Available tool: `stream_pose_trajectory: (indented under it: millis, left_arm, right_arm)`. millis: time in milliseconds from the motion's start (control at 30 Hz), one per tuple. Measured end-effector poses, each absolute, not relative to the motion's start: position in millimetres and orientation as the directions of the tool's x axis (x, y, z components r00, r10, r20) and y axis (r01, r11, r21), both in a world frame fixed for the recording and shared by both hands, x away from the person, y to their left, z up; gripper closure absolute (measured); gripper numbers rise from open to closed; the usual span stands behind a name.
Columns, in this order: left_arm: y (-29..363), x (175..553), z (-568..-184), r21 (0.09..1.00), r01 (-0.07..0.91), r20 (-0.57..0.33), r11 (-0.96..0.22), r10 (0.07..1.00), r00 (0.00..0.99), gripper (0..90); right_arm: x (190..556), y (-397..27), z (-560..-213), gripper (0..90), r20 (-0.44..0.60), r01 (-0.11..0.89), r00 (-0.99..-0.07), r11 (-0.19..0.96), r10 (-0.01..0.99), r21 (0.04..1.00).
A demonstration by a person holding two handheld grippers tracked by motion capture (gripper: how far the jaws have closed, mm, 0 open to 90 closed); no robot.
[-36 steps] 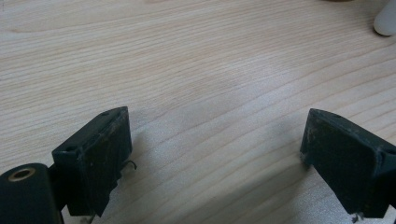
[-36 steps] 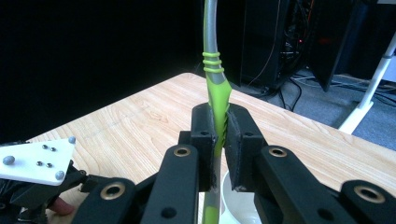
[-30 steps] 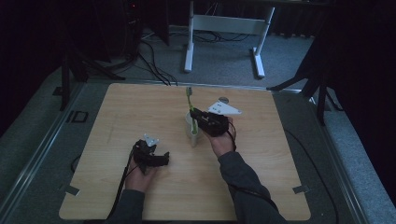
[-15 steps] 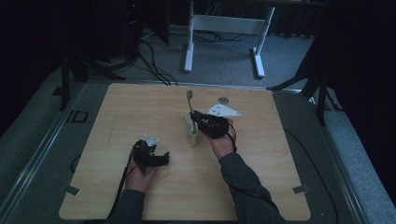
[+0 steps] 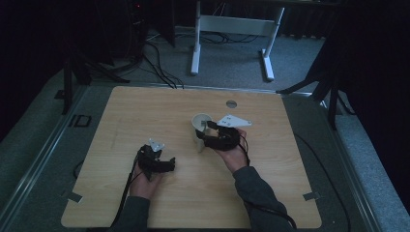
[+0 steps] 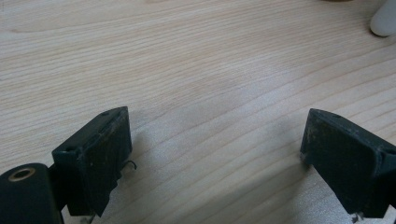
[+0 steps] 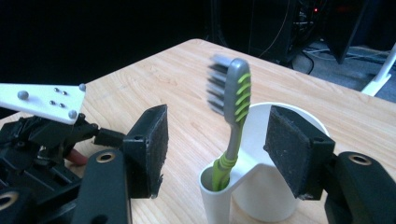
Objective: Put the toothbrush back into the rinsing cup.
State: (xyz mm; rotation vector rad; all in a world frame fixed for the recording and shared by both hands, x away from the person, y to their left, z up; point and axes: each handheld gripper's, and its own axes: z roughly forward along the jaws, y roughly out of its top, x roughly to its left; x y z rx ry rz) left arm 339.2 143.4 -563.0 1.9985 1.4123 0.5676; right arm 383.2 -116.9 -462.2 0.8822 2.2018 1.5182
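A grey and green toothbrush [image 7: 232, 116] stands head up in the narrow side slot of a white cup [image 7: 275, 196] on the wooden table [image 5: 145, 111]. My right gripper [image 7: 222, 144] is open; its jaws have just been opening. Its pads stand on either side of the brush handle without touching it. From above, the right gripper [image 5: 207, 134] reaches the cup [image 5: 199, 126] from the right. My left gripper [image 5: 167, 164] rests on the table nearer the front, open over bare wood [image 6: 215, 154].
A round grommet [image 5: 231, 103] sits in the table's far edge. A white desk frame [image 5: 232, 29] and cables lie on the floor beyond. In the left gripper view the cup's base [image 6: 385, 21] shows at the top right.
The right gripper held the toothbrush upright over the cup; its jaws have since spread and the brush has dropped lower into the slot. The left hand has not moved.
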Motion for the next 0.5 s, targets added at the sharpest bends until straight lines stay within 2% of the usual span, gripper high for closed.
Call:
stream_pose_trajectory:
  millis: [500]
  left_arm:
    - [143.5, 339.2, -563.0, 0.698, 0.676, -0.006, -0.237, 0.942, 0.337, 9.2]
  right_arm:
    - [379.4, -126.4, -470.0, 35.3, 0.094, 0.340, -0.752, 0.262, 0.653, 0.903]
